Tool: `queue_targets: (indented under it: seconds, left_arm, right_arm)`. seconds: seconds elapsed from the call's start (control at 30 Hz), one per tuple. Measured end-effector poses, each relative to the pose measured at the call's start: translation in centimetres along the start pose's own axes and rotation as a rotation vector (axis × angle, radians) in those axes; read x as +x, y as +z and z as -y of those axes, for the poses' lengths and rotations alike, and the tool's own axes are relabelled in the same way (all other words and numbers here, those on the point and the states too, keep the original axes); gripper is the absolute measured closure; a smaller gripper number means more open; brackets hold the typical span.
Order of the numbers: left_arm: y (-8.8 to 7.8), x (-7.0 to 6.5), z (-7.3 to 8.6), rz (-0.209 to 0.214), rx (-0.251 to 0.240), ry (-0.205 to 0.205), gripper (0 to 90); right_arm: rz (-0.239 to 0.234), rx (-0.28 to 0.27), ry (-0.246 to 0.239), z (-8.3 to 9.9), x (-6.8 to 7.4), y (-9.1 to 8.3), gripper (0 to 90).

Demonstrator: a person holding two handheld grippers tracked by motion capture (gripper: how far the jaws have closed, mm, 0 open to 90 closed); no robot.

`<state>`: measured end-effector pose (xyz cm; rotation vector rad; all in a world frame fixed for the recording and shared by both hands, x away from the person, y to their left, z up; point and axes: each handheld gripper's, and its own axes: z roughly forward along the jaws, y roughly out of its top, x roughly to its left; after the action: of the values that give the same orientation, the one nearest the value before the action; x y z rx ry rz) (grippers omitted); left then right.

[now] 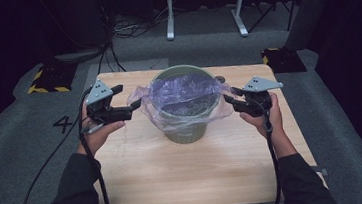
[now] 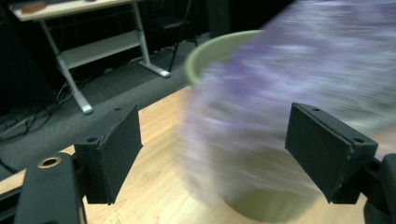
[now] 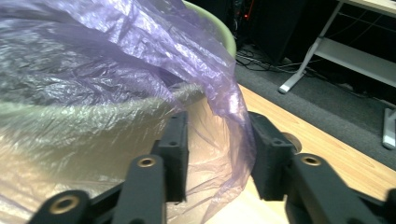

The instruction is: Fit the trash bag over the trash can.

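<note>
A green bin [image 1: 188, 132] stands on the far half of the wooden table [image 1: 176, 178]. A thin purple plastic bag [image 1: 183, 94] lines it and spills over the rim on both sides. My left gripper [image 1: 133, 106] is at the bin's left side, level with the rim. Its jaws stand wide open [image 2: 212, 144] with the blurred bag [image 2: 289, 74] just beyond them. My right gripper [image 1: 228, 99] is at the bin's right side. In the right gripper view a hanging fold of the bag [image 3: 224, 102] lies between its parted jaws [image 3: 217, 154], which do not press on it.
Grey carpet surrounds the table, with cables trailing at the back. A white desk frame [image 1: 205, 9] stands behind. Yellow-and-black striped blocks [image 1: 47, 85] sit off the table's far left and far right corners. The near half of the table is bare wood.
</note>
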<state>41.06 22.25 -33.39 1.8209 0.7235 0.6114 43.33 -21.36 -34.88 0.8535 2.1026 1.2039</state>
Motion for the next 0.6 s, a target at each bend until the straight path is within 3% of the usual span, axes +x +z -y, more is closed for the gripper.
queue_targets:
  seconds: [0.1,0.23,0.3,0.4,0.5,0.6]
  left_arm:
    - [-1.2,-2.5,0.4,0.057,-0.014,0.06,17.2]
    - [-0.7,-5.2,1.1,0.123,0.013,0.121,19.1]
    - [0.1,-6.5,1.3,0.12,0.035,0.172,19.9]
    - [1.4,-7.0,1.1,0.12,0.06,0.195,21.2]
    - [2.1,-6.9,0.6,0.105,0.054,0.198,35.9]
    - [2.4,-7.0,0.4,0.083,0.052,0.26,64.7]
  right_arm:
    - [0.008,0.003,-0.007,-0.1,0.3,-0.2,54.0]
    - [0.006,0.01,-0.01,-0.1,0.4,-0.2,51.8]
    - [-0.001,0.012,-0.012,0.0,0.4,-0.2,59.5]
    - [-0.014,0.016,-0.024,0.3,0.4,-0.1,72.8]
    - [-0.031,0.017,-0.047,0.4,0.6,0.1,82.0]
    - [-0.039,0.013,-0.067,0.4,0.8,0.1,85.4]
